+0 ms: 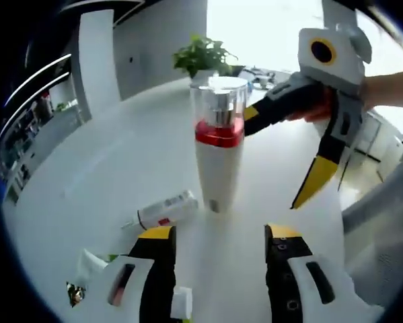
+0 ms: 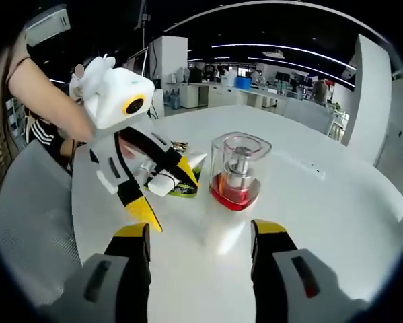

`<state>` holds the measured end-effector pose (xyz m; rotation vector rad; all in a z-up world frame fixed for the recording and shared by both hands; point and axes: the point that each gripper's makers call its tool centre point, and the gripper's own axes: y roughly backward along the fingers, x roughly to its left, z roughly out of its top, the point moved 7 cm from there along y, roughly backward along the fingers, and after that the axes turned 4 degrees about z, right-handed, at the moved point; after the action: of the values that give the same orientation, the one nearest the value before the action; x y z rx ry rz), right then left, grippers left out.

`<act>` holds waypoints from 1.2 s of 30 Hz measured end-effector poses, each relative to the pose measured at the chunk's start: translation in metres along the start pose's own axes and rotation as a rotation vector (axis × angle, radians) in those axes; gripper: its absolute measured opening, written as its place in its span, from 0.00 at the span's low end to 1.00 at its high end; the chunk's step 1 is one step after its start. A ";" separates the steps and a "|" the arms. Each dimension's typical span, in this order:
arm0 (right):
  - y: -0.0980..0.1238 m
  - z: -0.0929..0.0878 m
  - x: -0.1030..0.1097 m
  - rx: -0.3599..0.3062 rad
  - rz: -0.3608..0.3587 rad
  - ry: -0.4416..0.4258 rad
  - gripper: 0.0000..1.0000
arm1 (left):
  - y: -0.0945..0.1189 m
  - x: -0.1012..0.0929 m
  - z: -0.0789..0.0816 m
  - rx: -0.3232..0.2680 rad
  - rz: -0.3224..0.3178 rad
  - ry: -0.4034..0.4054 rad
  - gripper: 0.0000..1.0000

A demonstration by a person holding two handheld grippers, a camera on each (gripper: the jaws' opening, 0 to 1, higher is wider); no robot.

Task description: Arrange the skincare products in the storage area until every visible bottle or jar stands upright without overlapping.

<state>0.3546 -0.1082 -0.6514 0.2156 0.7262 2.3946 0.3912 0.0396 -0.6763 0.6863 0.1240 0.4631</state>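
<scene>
White-shelled left gripper point(image 1: 218, 232) and right gripper point(image 2: 200, 230), black jaws tipped yellow (yellow-ringed lens housings), bare forearms.

Our left gripper point(image 1: 218, 237): jaws parted wide, nothing between them. Our right gripper point(image 2: 200, 237): jaws likewise spread, nothing gripped. Each gripper faces other across gap, tips apart. Our bare forearm point(image 2: 43, 91) runs behind left gripper's body.

A tall white bottle point(image 1: 218, 145) with a red band and clear cap is stood upright on the table. A small white tube point(image 1: 166, 210) is laid flat just beside its base.
</scene>
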 end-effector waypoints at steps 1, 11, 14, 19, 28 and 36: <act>0.002 -0.001 0.004 0.000 -0.003 -0.003 0.62 | 0.004 0.000 -0.003 0.001 0.006 -0.005 0.51; 0.022 -0.014 0.026 -0.001 -0.022 -0.047 0.67 | 0.040 -0.001 -0.030 0.027 0.050 0.056 0.62; 0.026 -0.017 0.032 -0.003 -0.028 -0.062 0.68 | 0.053 -0.001 -0.039 0.031 0.066 0.091 0.66; 0.029 -0.019 0.045 -0.009 -0.038 -0.084 0.71 | 0.072 -0.007 -0.051 0.042 0.077 0.123 0.69; 0.033 -0.017 0.076 -0.027 -0.037 -0.122 0.79 | 0.107 -0.018 -0.071 0.045 0.104 0.163 0.79; 0.038 -0.010 0.099 -0.052 -0.023 -0.145 0.87 | 0.140 -0.026 -0.086 0.010 0.159 0.230 0.85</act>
<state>0.2525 -0.0776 -0.6413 0.3535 0.5959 2.3451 0.2934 0.1730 -0.6545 0.6543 0.2899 0.6940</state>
